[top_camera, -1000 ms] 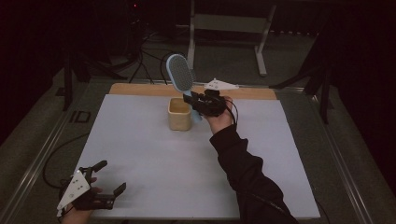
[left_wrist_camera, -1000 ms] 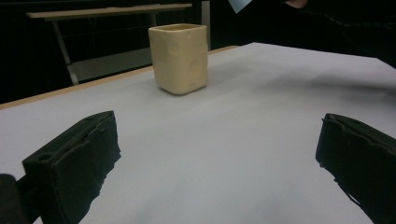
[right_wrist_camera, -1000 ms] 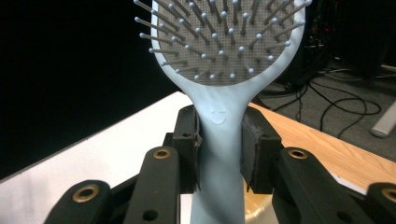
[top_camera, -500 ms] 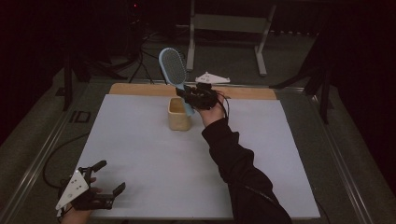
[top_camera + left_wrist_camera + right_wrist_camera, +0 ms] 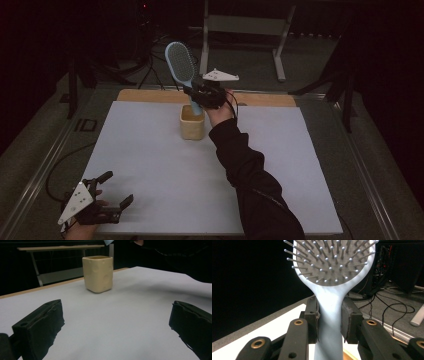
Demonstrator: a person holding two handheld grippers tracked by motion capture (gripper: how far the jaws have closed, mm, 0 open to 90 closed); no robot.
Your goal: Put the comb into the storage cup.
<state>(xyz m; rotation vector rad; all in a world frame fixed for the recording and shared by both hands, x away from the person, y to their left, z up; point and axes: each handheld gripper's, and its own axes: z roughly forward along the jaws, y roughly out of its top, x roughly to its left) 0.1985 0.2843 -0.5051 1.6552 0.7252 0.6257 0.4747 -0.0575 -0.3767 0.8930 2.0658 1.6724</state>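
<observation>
- While the right gripper [image 5: 200, 95] clamps the handle of the blue hairbrush [image 5: 180, 63], the brush stands head-up over the cream cup [image 5: 192, 122], at twelve o'clock on the table [image 5: 150, 165].
- Handle tip at the cup's mouth; whether it is inside, cannot tell.
- Judgement: pick-up done; seating the brush in the cup and letting go remain.
- Left gripper [image 5: 102, 200] idles at seven o'clock, jaws apart, holding nothing.

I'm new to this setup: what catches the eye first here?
The pale blue hairbrush, clamped by its handle in the right gripper, head up above the cream cup at the far side of the white table. The left gripper rests open at the near left corner.
</observation>
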